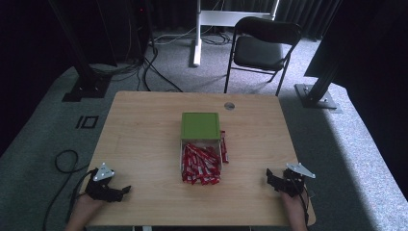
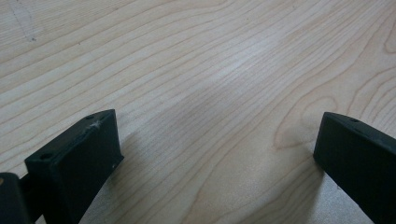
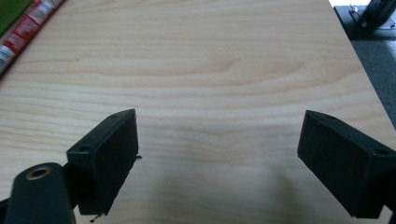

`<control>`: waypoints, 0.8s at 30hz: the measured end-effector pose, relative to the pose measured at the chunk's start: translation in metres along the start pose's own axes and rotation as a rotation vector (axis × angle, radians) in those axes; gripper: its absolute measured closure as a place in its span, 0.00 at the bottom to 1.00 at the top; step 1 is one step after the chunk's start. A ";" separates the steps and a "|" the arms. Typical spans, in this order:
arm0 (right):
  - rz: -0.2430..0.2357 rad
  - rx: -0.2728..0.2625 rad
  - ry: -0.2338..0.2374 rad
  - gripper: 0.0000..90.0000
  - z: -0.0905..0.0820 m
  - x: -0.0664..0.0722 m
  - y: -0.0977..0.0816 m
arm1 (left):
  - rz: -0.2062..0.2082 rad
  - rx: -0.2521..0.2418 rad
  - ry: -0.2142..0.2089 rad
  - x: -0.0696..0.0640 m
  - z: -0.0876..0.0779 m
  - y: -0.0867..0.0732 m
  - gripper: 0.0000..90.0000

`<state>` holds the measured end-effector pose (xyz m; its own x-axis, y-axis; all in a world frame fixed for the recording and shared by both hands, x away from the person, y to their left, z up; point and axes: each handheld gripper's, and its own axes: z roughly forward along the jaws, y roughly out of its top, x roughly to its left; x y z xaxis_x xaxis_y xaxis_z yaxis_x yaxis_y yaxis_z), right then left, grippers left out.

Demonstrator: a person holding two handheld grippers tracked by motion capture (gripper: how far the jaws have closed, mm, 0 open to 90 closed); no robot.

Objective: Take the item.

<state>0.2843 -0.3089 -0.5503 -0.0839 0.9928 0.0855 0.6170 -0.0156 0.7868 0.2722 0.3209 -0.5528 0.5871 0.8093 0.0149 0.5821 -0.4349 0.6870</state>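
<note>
Left tongs (image 1: 126, 188): spread wide and empty, resting low at the lower left of the high view; the left gripper view has bare wood between the jaws.
Right tongs (image 1: 269, 174): also spread and empty, at the lower right of the high view, well apart from the goods.
Red sachets (image 1: 199, 163): heaped in a clear tray (image 1: 182, 156) at the centre of the surface (image 1: 139, 130), just below the green box (image 1: 200, 126).
Stray sachets (image 1: 223, 147): lying outside the tray along its right side, touching or just beside it; their end shows at the upper left of the right gripper view (image 3: 25, 25).
Progress: judged at the very start; nothing is gripped, and neither hand has reached the pile.
Left to do: likely gathering the strays and handling the sachets and box, which is all ahead.
</note>
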 end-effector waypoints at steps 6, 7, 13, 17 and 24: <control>0.019 0.014 -0.020 0.13 -0.004 -0.003 -0.007 | 0.000 0.000 0.000 0.000 0.000 0.000 0.02; 0.019 0.016 -0.021 0.13 -0.005 -0.004 -0.008 | 0.000 0.000 0.000 0.000 0.000 0.000 0.02; 0.014 0.030 -0.060 0.13 -0.006 -0.003 -0.012 | 0.000 0.000 0.000 0.000 0.000 0.000 0.02; 0.010 0.025 -0.029 0.13 -0.007 -0.002 -0.013 | 0.000 0.000 0.000 0.000 0.000 0.000 0.02; -0.025 0.091 -0.048 0.13 -0.003 0.001 -0.013 | 0.000 -0.001 0.000 0.000 0.000 0.000 0.02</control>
<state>0.2740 -0.3082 -0.5586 -0.0638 0.9974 0.0348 0.6840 0.0183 0.7292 0.2722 0.3209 -0.5529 0.5875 0.8091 0.0152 0.5814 -0.4350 0.6875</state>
